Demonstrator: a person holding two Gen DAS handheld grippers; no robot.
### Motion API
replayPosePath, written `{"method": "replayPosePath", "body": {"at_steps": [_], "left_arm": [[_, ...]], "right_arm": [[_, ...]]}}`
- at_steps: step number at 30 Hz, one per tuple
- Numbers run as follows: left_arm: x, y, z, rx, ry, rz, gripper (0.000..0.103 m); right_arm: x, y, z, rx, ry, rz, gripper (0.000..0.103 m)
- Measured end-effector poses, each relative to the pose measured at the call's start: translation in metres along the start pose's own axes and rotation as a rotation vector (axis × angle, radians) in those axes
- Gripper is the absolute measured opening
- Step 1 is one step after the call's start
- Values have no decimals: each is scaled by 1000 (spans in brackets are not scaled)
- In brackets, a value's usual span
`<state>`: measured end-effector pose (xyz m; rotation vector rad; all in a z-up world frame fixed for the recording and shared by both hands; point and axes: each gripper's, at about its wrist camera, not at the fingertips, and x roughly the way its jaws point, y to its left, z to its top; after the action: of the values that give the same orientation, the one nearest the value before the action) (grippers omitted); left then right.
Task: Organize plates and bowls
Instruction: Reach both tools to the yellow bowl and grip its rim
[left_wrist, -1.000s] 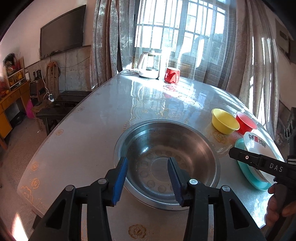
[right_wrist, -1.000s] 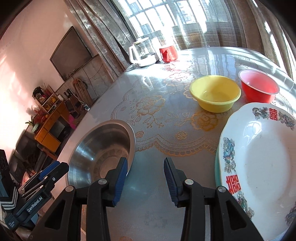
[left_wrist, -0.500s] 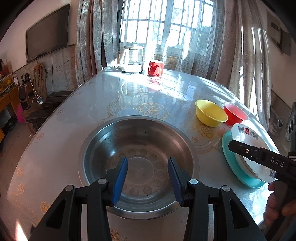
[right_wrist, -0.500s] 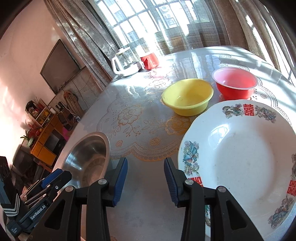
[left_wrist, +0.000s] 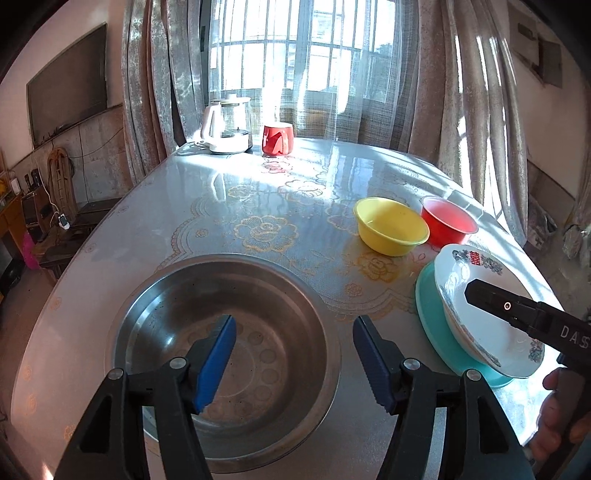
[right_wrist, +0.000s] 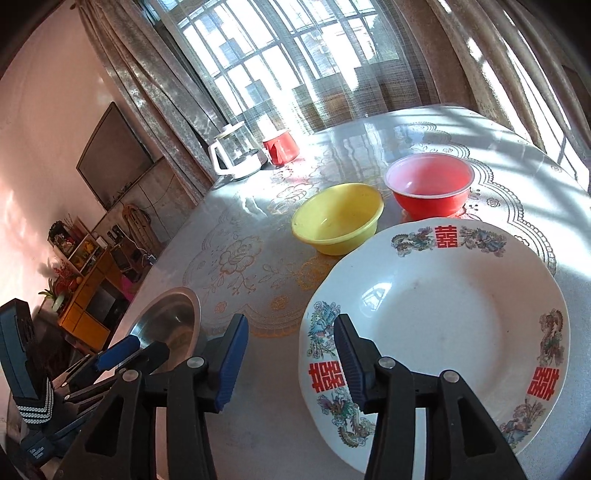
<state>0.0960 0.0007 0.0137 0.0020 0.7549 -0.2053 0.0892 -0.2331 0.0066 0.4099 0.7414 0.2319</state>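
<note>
A large steel basin (left_wrist: 221, 332) sits on the table's near left; it also shows in the right wrist view (right_wrist: 166, 325). My left gripper (left_wrist: 293, 354) is open and empty, straddling the basin's right rim. A white patterned plate (right_wrist: 436, 325) rests on a teal plate (left_wrist: 436, 325) at the near right. My right gripper (right_wrist: 290, 360) is open and empty, its right finger over the white plate's left rim. A yellow bowl (right_wrist: 338, 218) and a red bowl (right_wrist: 430, 184) stand behind the plate.
The table (left_wrist: 277, 184) has a glossy lace-pattern cover. A glass kettle (left_wrist: 229, 125) and a red mug (left_wrist: 277, 139) stand at its far edge by the curtained window. A TV and shelves are off to the left.
My left gripper has opened wider and shifted right, so it now straddles the basin's right rim. My right gripper has moved right, over the white plate's left rim.
</note>
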Motion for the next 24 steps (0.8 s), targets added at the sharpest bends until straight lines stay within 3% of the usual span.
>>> {"method": "replayPosePath", "body": {"at_steps": [9, 16, 24], "left_arm": [[13, -14, 15, 0, 13, -71, 66], [28, -20, 22, 17, 16, -44, 66], [45, -16, 38, -30, 64, -91, 66]], "right_arm": [[0, -20, 6, 48, 6, -14, 51], [4, -30, 17, 76, 16, -23, 51], [12, -34, 39, 107, 35, -2, 51]]}}
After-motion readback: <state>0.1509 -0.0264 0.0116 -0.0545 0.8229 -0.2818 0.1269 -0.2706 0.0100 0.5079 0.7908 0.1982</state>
